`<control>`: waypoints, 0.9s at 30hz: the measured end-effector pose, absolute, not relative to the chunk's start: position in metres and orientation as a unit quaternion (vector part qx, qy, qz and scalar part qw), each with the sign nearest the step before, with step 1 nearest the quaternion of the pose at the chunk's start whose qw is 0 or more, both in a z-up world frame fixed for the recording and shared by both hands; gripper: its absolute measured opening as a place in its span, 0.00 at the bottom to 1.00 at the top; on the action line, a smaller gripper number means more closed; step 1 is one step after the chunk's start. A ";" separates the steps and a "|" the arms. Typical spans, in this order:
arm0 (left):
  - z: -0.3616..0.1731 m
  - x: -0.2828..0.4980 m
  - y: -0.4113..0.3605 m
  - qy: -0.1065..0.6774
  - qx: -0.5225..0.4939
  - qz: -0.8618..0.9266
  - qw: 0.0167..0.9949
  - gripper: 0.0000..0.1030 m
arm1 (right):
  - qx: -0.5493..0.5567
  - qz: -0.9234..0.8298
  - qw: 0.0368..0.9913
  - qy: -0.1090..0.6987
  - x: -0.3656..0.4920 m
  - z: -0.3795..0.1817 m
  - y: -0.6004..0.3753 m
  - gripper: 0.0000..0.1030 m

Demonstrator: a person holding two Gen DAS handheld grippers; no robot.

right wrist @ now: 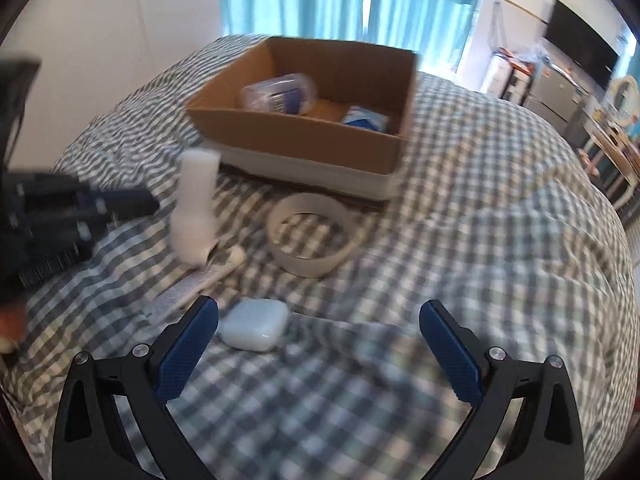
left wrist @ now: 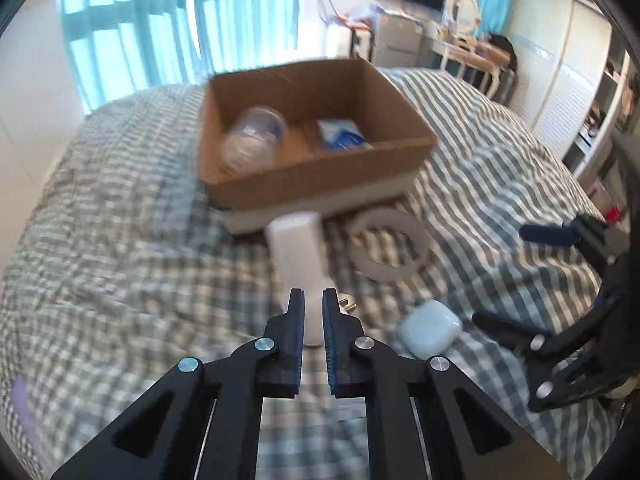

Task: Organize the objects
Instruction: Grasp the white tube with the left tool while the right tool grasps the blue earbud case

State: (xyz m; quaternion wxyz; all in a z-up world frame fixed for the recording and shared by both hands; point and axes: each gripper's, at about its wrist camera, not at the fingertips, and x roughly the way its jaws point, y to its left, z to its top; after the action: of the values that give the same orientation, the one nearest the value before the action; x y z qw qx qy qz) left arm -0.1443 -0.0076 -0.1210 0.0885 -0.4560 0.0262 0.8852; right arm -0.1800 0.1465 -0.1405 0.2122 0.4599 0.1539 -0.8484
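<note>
My left gripper [left wrist: 313,300] is shut on the near end of a white power adapter [left wrist: 298,252], its plug prongs [left wrist: 347,303] showing beside the right finger. In the right wrist view the adapter [right wrist: 196,208] stands tilted above the bed. A roll of tape [left wrist: 390,245] [right wrist: 310,236] and a pale earbud case [left wrist: 431,329] [right wrist: 254,324] lie on the checked bedspread [right wrist: 460,248]. An open cardboard box [left wrist: 416,136] [right wrist: 296,136] holds a plastic bottle [left wrist: 256,140] [right wrist: 280,92] and a blue packet [left wrist: 342,134] [right wrist: 366,117]. My right gripper [right wrist: 318,344] is open, just right of the earbud case.
A white pen-like object [right wrist: 224,266] lies under the adapter on the bed. The box stands on a white base [right wrist: 312,170]. A desk with a mirror [left wrist: 466,14] and white wardrobes [left wrist: 560,92] stand beyond the bed. Curtained windows [left wrist: 180,20] are behind.
</note>
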 end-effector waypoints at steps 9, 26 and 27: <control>-0.159 -0.156 -0.036 0.000 -0.493 0.867 0.070 0.11 | 0.523 -0.790 0.231 0.220 -0.193 -0.190 0.106 0.94; -0.189 -0.165 0.002 -0.007 -0.534 0.836 0.126 0.54 | 0.527 -0.806 0.218 0.161 -0.204 -0.187 0.134 0.48; -0.193 -0.167 0.006 -0.006 -0.538 0.833 0.128 0.54 | 0.525 -0.809 0.215 0.158 -0.204 -0.186 0.136 0.48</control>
State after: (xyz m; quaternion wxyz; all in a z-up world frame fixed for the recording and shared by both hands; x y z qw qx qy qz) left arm -0.1673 0.0057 -0.1925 0.1284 -0.5382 -0.0061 0.8330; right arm -0.2042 0.1360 -0.1855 0.2149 0.5245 0.1579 -0.8086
